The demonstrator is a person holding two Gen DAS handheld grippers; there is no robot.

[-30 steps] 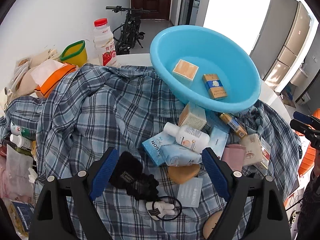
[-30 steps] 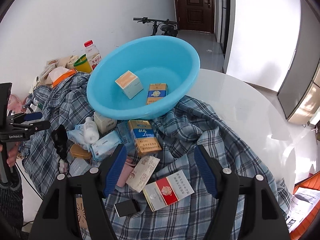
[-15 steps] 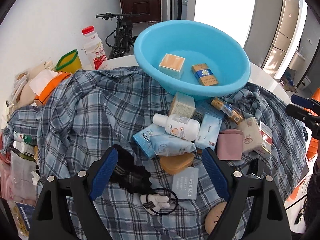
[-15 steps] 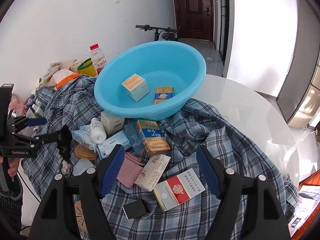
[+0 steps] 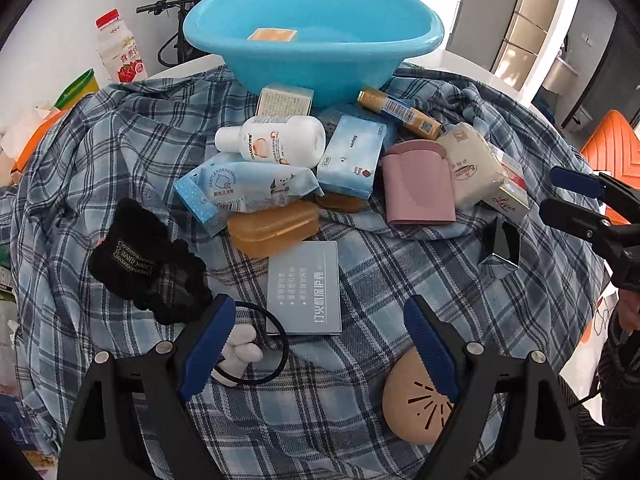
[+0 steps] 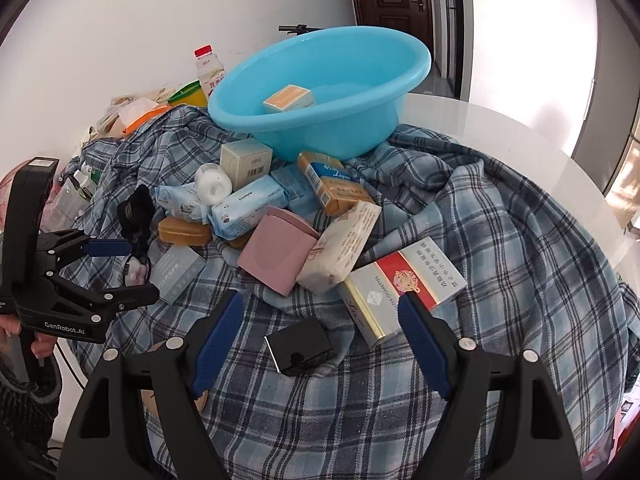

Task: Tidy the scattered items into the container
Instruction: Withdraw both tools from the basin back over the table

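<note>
A blue basin [image 5: 312,20] [image 6: 320,92] stands at the far side of a plaid cloth [image 5: 380,272] and holds an orange box [image 6: 288,98]. Scattered items lie in front of it: a white bottle [image 5: 276,142], wipes packs [image 5: 256,186], an amber case [image 5: 272,228], a pink case [image 5: 416,184] [image 6: 276,256], a grey card pack [image 5: 304,288] and a red-and-white carton [image 6: 404,284]. My left gripper [image 5: 320,344] is open, low over the grey card pack. My right gripper [image 6: 320,340] is open over a small black box [image 6: 300,344].
A black hair scrunchie [image 5: 148,260] and a hair tie with a white charm [image 5: 244,348] lie left of the left gripper. A tan round item [image 5: 416,400] lies to its right. A drink bottle [image 5: 120,52] and clutter stand at the far left. White table edge [image 6: 540,152] shows at right.
Both grippers have dropped lower and closer to the items on the cloth; the basin now appears higher and side-on. Both stay open and empty.
</note>
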